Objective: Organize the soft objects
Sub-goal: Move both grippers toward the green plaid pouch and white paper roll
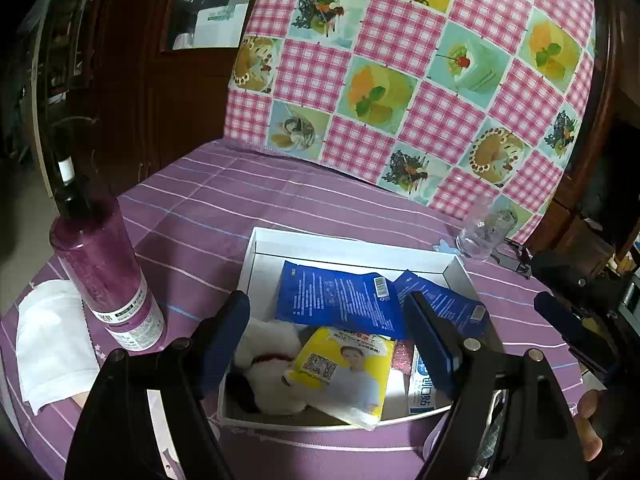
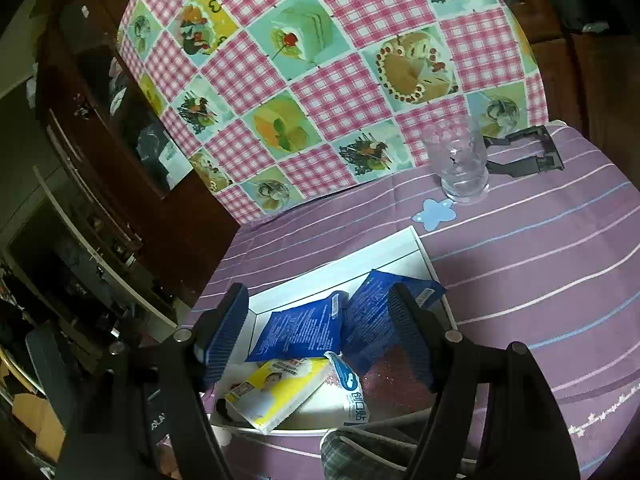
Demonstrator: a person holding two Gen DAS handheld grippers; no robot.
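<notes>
Hovering over the white box, both grippers gape empty.

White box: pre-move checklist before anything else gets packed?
1. Left gripper jaws open, empty: ok.
2. Right gripper jaws open, empty: ok.
3. White box has bare floor at its far end: ok.
4. Blue pouches lying flat: not ok, they overlap and one leans on the wall.
5. White cloth in the box: not ok, it lies on the table beside the purple bottle.
6. Contents under the yellow pack: cannot tell.
</notes>
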